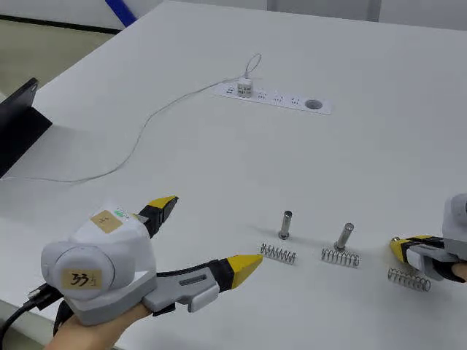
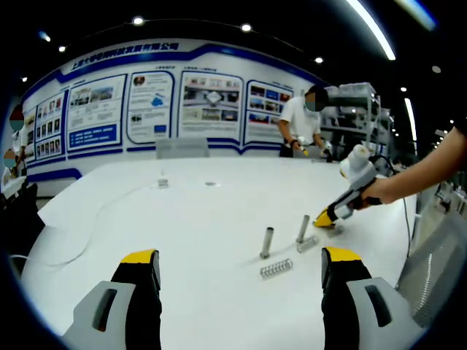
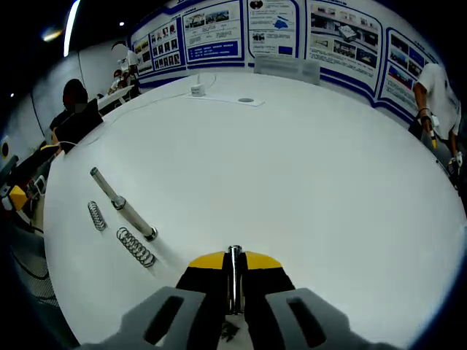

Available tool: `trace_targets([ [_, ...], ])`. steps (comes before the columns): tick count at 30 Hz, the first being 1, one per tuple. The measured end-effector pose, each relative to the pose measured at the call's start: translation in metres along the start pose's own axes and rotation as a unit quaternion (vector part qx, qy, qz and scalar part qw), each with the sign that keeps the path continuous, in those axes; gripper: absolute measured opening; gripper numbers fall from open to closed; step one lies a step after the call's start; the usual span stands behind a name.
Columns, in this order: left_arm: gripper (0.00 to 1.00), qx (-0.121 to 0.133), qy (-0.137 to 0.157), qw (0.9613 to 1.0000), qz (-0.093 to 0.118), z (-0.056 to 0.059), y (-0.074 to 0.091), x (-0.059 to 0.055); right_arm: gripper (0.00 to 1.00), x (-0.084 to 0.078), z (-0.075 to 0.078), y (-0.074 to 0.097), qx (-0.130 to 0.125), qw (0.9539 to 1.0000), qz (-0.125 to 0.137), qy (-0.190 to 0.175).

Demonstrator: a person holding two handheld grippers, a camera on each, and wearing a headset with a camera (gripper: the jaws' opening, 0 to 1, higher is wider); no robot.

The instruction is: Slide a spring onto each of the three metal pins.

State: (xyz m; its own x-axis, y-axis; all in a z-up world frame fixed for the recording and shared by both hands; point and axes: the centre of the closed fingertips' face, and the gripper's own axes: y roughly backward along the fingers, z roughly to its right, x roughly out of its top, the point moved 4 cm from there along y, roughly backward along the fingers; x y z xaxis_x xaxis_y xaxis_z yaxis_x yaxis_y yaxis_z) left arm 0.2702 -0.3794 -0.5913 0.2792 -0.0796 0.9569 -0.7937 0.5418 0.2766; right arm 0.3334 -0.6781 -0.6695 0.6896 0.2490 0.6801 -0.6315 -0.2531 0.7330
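Observation:
Two metal pins stand upright on the white table, one [image 1: 285, 224] left of the other [image 1: 344, 236]. A spring [image 1: 278, 254] lies in front of the left pin and a second spring [image 1: 341, 257] in front of the right one. A third spring [image 1: 408, 279] lies under my right gripper [image 1: 398, 248]. That gripper is shut on the third pin [image 3: 233, 273], which runs between its yellow tips. My left gripper [image 1: 204, 235] is open and holds nothing, just left of the first spring [image 2: 276, 268].
A white power strip [image 1: 273, 97] with a plugged-in cube and a cable [image 1: 146, 127] lies at the back of the table. A dark tablet [image 1: 18, 120] stands at the left edge. A person [image 2: 299, 120] stands beyond the table's far side.

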Motion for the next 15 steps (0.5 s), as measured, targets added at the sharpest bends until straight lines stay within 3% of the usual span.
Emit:
trace_targets([
  [15, 0.93, 0.002, -0.006, 1.0, -0.004, 0.0, 0.0, -0.001, 0.08, 0.008, 0.001, 0.014, 0.003, 0.9996, 0.026, 0.011],
])
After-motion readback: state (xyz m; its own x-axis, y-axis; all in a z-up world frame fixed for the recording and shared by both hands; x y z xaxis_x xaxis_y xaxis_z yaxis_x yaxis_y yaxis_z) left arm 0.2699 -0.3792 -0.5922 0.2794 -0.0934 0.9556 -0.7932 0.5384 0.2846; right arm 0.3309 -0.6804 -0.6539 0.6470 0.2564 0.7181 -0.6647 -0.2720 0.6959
